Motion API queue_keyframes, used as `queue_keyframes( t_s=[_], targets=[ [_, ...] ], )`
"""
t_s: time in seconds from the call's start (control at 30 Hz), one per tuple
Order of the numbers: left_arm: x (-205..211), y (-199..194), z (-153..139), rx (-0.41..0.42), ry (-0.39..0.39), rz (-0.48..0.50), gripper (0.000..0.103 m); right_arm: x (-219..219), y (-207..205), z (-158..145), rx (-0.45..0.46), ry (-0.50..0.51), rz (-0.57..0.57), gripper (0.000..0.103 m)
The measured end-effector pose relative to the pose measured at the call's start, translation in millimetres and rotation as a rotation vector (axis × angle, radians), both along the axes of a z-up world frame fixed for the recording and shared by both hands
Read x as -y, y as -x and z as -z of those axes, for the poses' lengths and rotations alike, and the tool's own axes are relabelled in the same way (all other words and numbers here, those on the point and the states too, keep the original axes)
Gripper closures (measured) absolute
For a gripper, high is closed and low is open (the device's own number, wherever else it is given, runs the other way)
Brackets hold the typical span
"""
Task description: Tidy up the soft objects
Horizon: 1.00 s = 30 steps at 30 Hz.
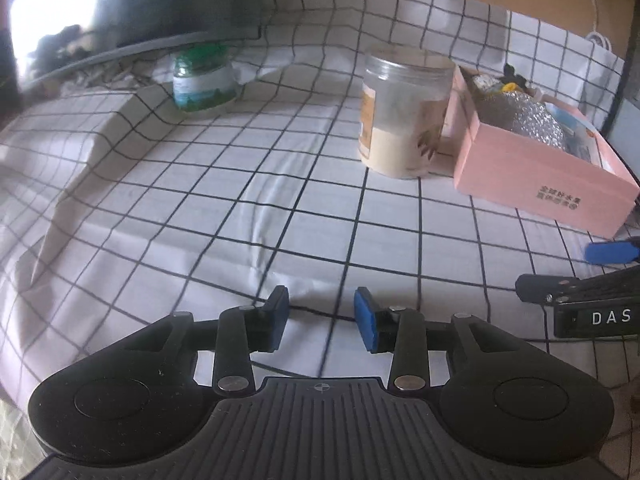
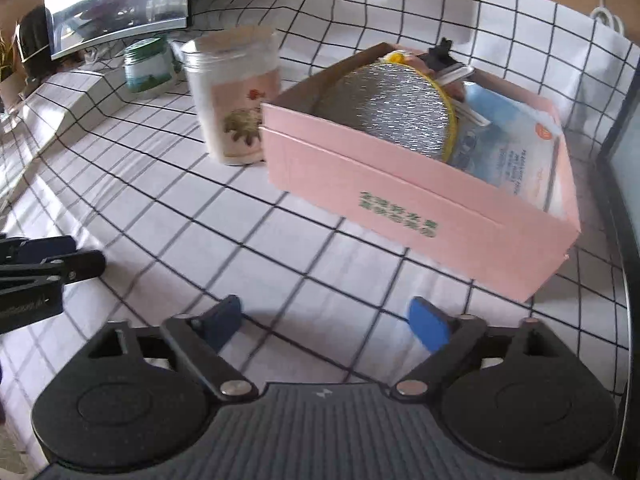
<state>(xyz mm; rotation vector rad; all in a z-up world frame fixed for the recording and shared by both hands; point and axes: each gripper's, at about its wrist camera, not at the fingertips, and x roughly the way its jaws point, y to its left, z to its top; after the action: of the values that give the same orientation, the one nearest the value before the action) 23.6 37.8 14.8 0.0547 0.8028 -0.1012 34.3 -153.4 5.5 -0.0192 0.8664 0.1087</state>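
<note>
A pink cardboard box stands open on the checked cloth, at the right in the left wrist view. Inside it lie a round silver quilted pad with a yellow rim, a pale blue packet and a small black item. My right gripper hovers over the cloth just in front of the box, jaws wide open and empty. My left gripper is over bare cloth to the left of it, jaws partly apart with nothing between them.
A clear jar of beige powder stands close to the box's left side. A green-lidded jar sits further back by a monitor. A dark panel borders the right. The cloth is rumpled at left.
</note>
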Motion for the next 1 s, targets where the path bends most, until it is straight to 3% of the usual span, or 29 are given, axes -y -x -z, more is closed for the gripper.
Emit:
queue_keyframes(
  t_s=[0.3, 0.7, 1.0],
  targets=[
    [20.9, 9.4, 9.0, 0.102, 0.001, -0.155, 0.062, 13.1, -1.4, 8.7, 0.100, -0.003, 0.088, 0.000],
    [48.2, 28.4, 13.8, 0.148, 0.010, -0.076, 0.062, 5.7, 15.2, 11.7, 0.158, -0.008, 0.032, 0.000],
    [50.2, 29.5, 15.4, 0.158, 0.013, -0.105, 0.062, 7.3, 19.4, 14.3, 0.193, -0.013, 0.023, 0.000]
  ],
)
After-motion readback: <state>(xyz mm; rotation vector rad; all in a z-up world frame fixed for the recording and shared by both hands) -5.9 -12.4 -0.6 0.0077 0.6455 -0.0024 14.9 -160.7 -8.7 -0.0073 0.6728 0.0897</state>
